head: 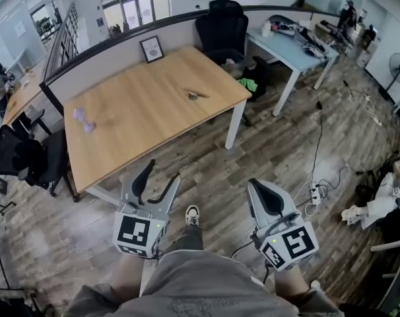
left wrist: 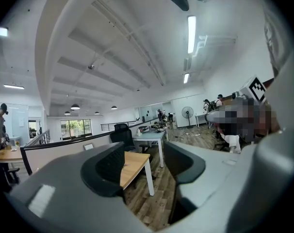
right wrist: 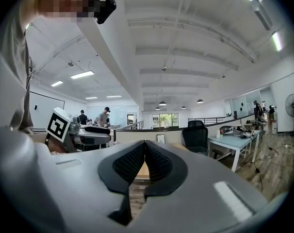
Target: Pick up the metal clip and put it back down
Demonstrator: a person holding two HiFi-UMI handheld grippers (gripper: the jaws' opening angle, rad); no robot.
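Down at the bottom of the head view, both tools are held low over the person's knees, a shoe (head: 193, 214) planted on the wooden floor (head: 272, 144) between them. At 7 o'clock is the left hand-held gripper (head: 165, 170), its jaws spread wide and empty. Its own view shows only floorboards and a table corner through the gap. Over at 5 o'clock is the right hand-held gripper (head: 257, 186). Its ribbed pads (right wrist: 130, 163) are pressed together at the tips, closed on nothing.

Further out, the table (head: 147, 121) runs across the middle of the view, a light wooden top on white legs. And there's our target: the metal clip (head: 197, 96), lying flat on the wood toward the table's right end. It's at roughly 1 o'clock from the left tool and 11 o'clock from the right one (well apart from both, nobody's touching it). Off at 9 o'clock from the clip, near the table's left end, sits a small purple object (head: 83, 119), too blurred to identify.

At the far edge a framed picture (head: 151, 48) leans against the grey partition. Beyond that, at 12 o'clock, stands a black office chair (head: 223, 28), with a pale blue table (head: 289, 50) of clutter at 2 o'clock.
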